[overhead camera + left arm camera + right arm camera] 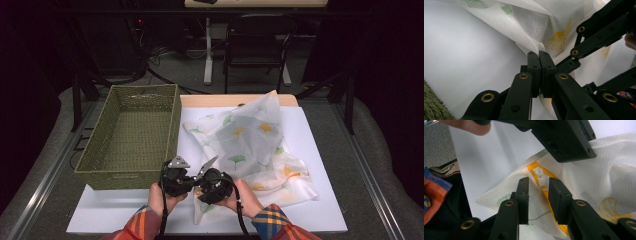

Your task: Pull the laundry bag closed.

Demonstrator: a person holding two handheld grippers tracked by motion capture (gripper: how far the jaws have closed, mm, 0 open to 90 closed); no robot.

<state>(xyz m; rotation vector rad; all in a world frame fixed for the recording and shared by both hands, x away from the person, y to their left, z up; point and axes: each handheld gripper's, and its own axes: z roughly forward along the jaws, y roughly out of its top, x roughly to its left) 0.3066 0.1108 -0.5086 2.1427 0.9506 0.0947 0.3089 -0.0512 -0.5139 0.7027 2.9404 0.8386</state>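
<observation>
A white mesh bag [250,140] printed with green and yellow leaves lies crumpled on the white table top [320,200]. My left gripper [539,53] is shut on a fold of the bag's near edge [534,27]. Close beside it, my right gripper [538,181] stands with its jaws on either side of the bag's yellow zipper [546,192]. The white zipper pull [540,173] sits just past the tips, and a gap shows on both sides of the zipper. In the high view both hands hold the grippers together at the bag's front left corner [200,182].
A green woven basket [125,175] stands empty at the left of the table, right next to the left hand. Plaid sleeves [270,220] come in at the bottom edge. Chairs and cables stand in the dark behind the table.
</observation>
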